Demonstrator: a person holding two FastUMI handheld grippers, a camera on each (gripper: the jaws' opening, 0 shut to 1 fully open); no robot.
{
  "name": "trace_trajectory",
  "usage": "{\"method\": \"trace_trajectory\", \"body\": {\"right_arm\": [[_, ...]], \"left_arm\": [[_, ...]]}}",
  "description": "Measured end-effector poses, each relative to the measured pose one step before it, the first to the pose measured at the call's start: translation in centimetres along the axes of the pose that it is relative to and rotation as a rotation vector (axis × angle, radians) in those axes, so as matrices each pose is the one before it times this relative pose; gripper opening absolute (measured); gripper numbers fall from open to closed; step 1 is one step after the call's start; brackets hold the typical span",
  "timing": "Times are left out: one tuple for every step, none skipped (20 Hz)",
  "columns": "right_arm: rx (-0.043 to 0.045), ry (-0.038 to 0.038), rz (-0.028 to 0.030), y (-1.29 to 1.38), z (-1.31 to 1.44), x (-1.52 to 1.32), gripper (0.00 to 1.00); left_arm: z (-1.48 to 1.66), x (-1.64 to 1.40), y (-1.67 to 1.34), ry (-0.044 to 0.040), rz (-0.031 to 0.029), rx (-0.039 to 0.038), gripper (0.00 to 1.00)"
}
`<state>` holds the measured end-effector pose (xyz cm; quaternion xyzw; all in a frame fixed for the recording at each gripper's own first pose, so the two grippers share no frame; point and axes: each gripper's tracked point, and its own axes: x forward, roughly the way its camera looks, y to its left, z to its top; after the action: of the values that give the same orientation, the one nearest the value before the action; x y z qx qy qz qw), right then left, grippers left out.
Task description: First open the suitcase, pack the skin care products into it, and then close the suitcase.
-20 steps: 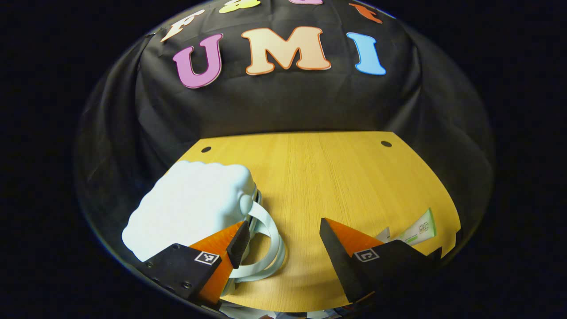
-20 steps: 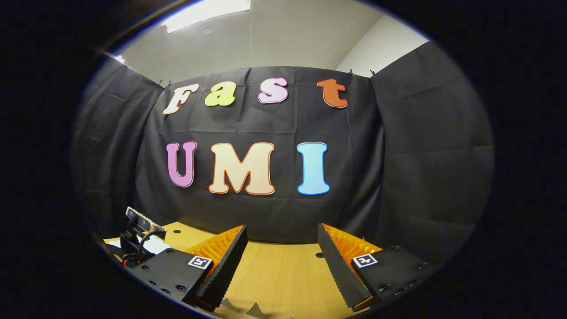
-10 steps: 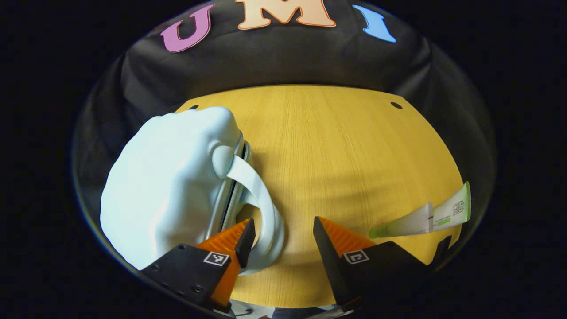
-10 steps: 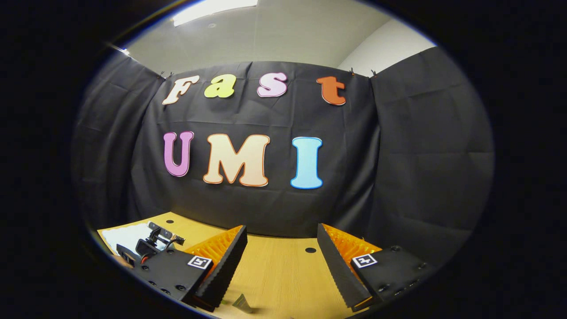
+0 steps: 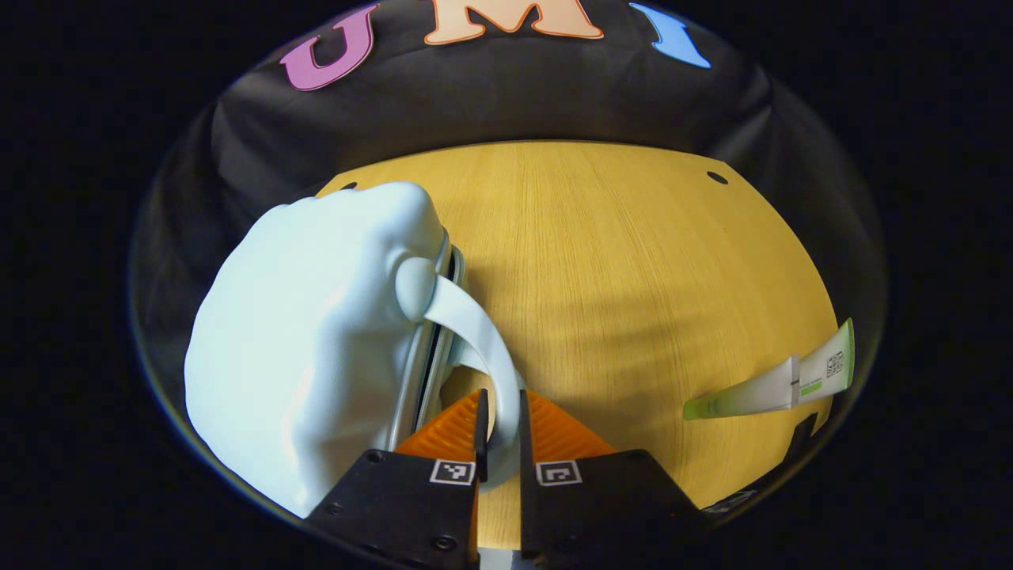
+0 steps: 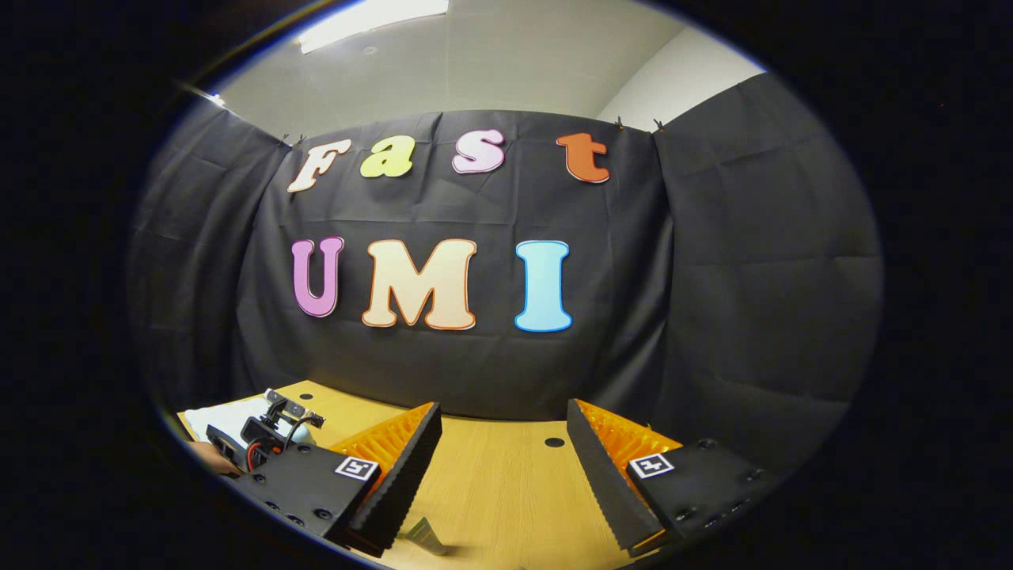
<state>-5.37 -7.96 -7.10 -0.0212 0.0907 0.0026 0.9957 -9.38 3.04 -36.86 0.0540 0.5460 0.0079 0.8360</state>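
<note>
In the left gripper view, my left gripper (image 5: 500, 423) sits nearest, its two orange fingers (image 5: 449, 423) drawn narrow and pinching the pale blue handle (image 5: 475, 336) of the suitcase between them, one finger on each side of the strap. The handle loops up from the fingers to a rounded knob on the suitcase (image 5: 309, 340), which lies on the counter (image 5: 617, 261) to the left of the gripper. The suitcase is a lumpy light blue shell, and a dark seam runs along its edge just beside the handle; I cannot tell whether that seam is parted or merely a zip line. Off to the right, well apart from the suitcase and near the counter's edge, a skin care tube (image 5: 772, 385) lies flat, white with green ends. Farther back the wooden counter runs bare to the black cloth wall.

In the right gripper view, my right gripper (image 6: 504, 475) is held above the counter (image 6: 506, 483) with its fingers (image 6: 400, 471) spread wide and nothing between them. Just below the left finger, a small pale tip of something (image 6: 423, 534) pokes up from the counter; I cannot make out what it is. At the far left, beyond that finger, I see the other gripper's body with cables (image 6: 265, 431) over the white suitcase (image 6: 218, 416).
</note>
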Motion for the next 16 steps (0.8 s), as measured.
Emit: {"method": "trace_trajectory", "body": {"right_arm": [[0.00699, -0.00127, 0.00785, -0.176, -0.138, -0.033, 0.99], [0.01031, -0.00102, 0.01545, -0.053, -0.113, -0.029, 0.99], [0.01189, -0.00019, 0.02014, 0.196, -0.095, -0.097, 0.99], [0.01328, -0.00242, 0.02288, 0.248, -0.281, -0.155, 0.99], [0.01213, -0.0051, 0.03241, 0.676, -0.179, -0.119, 0.99], [0.00583, -0.00325, 0.02579, 0.733, -0.34, 0.078, 0.99], [-0.00103, 0.00685, 0.01904, 0.615, -0.441, 0.107, 0.98], [-0.00495, 0.00141, 0.0141, 0.749, -0.399, 0.049, 0.99], [-0.00834, -0.00311, 0.00065, 0.428, -0.021, 0.138, 0.99], [-0.006, -0.00742, -0.00674, 0.429, 0.033, 0.232, 0.99], [0.00012, -0.01086, -0.01507, 0.392, 0.248, 0.333, 0.99], [0.00704, -0.00694, -0.01917, 0.4, 0.05, 0.269, 0.99], [0.01415, -0.00312, -0.01508, 0.55, 0.142, 0.28, 0.99], [0.01529, -0.00103, -0.00909, 0.744, -0.003, 0.148, 0.99], [0.01273, -0.00203, -0.00496, 0.906, 0.137, 0.267, 0.99], [0.00426, 0.00737, -0.00221, 1.028, -0.165, 0.258, 0.99]], "left_arm": [[0.303, -0.231, -0.392, 0.00111, -0.00941, 0.038, 0.09], [0.254, -0.183, 0.257, -0.00313, 0.00491, 0.04201, 0.06], [0.329, -0.372, 0.11, -0.00552, 0.02156, 0.0212, 0.03], [0.544, -0.368, -0.23, -0.01771, 0.0253, 0.00228, 0.02], [0.518, -0.414, 0.011, -0.00809, 0.01191, -0.01099, 0.01], [0.388, -0.589, -0.261, -0.00887, -0.0094, -0.02165, 0.01], [0.596, -0.632, -0.117, -0.01485, -0.0163, -0.0184, 0.01], [0.627, -0.697, 0.709, -0.01927, -0.00954, -0.00841, 0.01], [0.755, -0.619, 0.447, -0.01943, -0.00425, 0.00381, 0.01], [0.609, -0.541, -0.03, -0.02026, -0.00897, 0.01176, 0.01], [0.466, -0.758, -0.095, -0.0114, -0.01565, 0.00815, 0.0], [0.485, -0.911, -0.358, -0.00709, -0.02035, 0.00006, 0.01], [0.573, -0.787, 0.127, -0.00851, -0.02257, -0.0095, 0.01], [0.381, -0.957, 0.569, -0.0102, -0.02299, -0.01557, 0.01], [0.558, -1.109, 0.561, -0.00778, -0.02527, -0.00175, 0.0], [0.857, -1.056, 0.67, -0.02155, -0.01781, 0.00193, 0.01]]}}
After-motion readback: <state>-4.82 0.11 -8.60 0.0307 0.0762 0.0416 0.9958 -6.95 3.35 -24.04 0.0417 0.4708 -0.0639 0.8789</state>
